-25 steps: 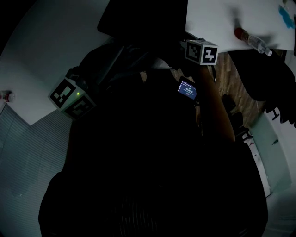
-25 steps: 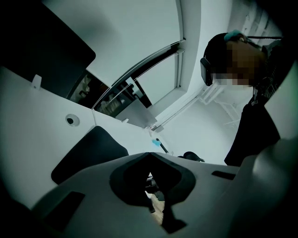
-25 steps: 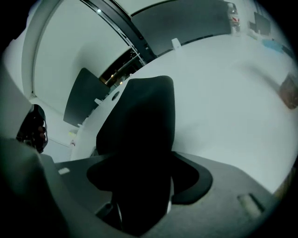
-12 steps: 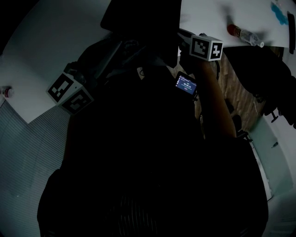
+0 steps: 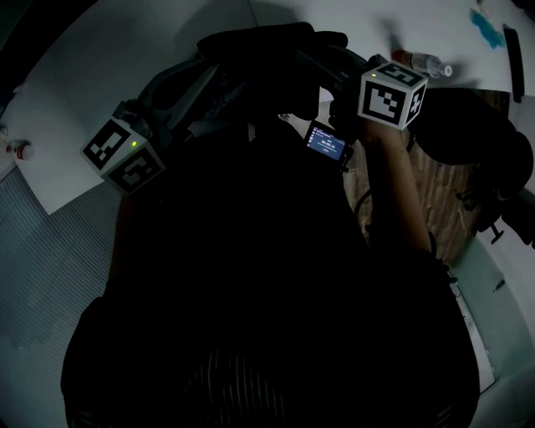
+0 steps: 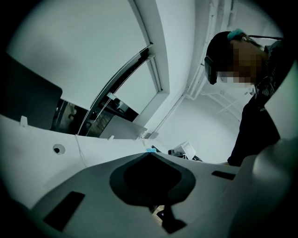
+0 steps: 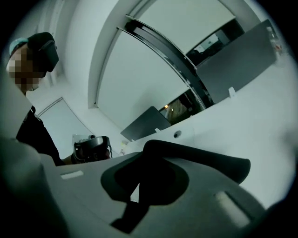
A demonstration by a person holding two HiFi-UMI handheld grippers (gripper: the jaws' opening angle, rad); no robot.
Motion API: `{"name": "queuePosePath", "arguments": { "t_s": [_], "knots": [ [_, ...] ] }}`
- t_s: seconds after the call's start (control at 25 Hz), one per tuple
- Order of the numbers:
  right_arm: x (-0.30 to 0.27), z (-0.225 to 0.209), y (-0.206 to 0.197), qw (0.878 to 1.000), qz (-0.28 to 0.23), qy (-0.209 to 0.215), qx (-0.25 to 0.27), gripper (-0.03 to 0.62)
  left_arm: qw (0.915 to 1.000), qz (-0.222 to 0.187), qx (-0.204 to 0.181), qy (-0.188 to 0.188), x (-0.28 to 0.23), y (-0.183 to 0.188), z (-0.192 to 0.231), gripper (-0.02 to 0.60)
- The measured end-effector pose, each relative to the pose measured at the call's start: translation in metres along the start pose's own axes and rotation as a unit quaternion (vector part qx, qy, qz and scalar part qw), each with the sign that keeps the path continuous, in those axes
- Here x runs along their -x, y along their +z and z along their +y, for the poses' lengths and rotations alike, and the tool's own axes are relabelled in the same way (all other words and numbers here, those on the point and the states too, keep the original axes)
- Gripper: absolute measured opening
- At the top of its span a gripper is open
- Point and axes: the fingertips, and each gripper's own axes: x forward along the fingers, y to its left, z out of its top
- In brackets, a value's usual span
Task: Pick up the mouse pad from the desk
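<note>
The black mouse pad [image 5: 267,50] hangs limp above the white desk [image 5: 100,75], between my two grippers. In the right gripper view a thick dark flap of the mouse pad [image 7: 205,162] sticks out to the right of my right gripper [image 7: 146,146], whose jaws are shut on it. The right marker cube [image 5: 391,92] is just right of the pad. My left gripper [image 6: 149,154] has its tips together and nothing shows past them. Its marker cube [image 5: 125,155] sits lower left of the pad. In the head view both pairs of jaws are lost in the dark.
A bottle with a red cap [image 5: 422,60] and a blue item [image 5: 483,17] lie on the desk behind the pad, and a small bottle [image 5: 21,150] at the far left. A black chair [image 5: 476,134] stands at right. A person [image 6: 251,93] stands beyond the desk, near a headset [image 7: 91,148].
The pad has come up off the desk and now hangs between the grippers. The right cube has risen and swung right; the left cube has risen a little.
</note>
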Motion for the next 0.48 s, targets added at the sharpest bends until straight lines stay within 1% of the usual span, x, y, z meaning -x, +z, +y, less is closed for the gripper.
{"name": "queuePosePath", "arguments": {
  "t_s": [0.28,0.48],
  "knots": [
    [0.043,0.061,0.052,0.995,-0.031,0.024,0.088,0.018,0.9977,-0.021,-0.064,-0.003,0.001,0.041,-0.034,0.008],
    [0.066,0.109,0.083,0.986,-0.075,0.039,0.145,0.018,0.9929,-0.034,-0.113,-0.014,0.004,0.066,-0.062,0.008]
  ]
}}
